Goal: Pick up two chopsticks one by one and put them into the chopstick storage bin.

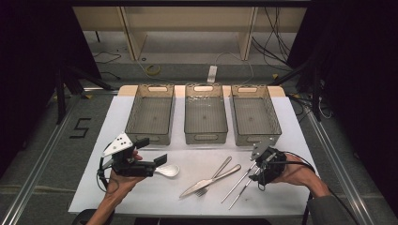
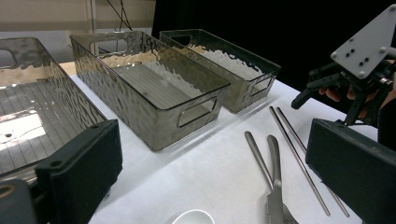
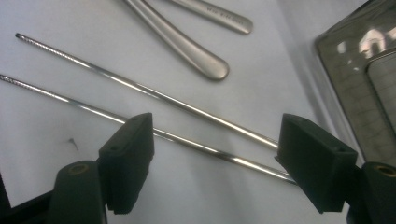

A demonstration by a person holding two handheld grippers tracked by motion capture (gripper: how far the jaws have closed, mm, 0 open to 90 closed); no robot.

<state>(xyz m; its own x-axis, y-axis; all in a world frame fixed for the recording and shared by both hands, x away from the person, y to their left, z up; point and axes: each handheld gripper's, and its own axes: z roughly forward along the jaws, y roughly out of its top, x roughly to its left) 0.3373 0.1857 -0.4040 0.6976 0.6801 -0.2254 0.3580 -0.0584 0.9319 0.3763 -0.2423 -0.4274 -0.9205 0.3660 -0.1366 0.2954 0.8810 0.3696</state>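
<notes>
The right gripper (image 1: 257, 174) hangs over the thick ends of two steel chopsticks (image 3: 154, 93), jaws wide apart with both sticks lying between them on the white table cover (image 1: 155, 192) and neither pad touching metal. The sticks lie side by side just right of the fork (image 1: 213, 180) and knife (image 1: 211, 182), well in front of the right-hand bin (image 1: 256, 117) of the three ribbed plastic bins.

To pick them up well, I judge that the jaws should come down square across the pair, low enough to catch both before closing, since thin round sticks may roll apart or slip from a high pinch.

The right gripper view shows the threaded tips of the chopsticks and how the nearer stick runs behind the left pad (image 3: 128, 161). The high view gives what that close look lacks: the left gripper (image 1: 162, 159), jaws parted and empty, poised above a white spoon (image 1: 168, 170) left of the fork. The left gripper view shows the bins' (image 2: 154, 93) handle cut-outs side-on.
</notes>
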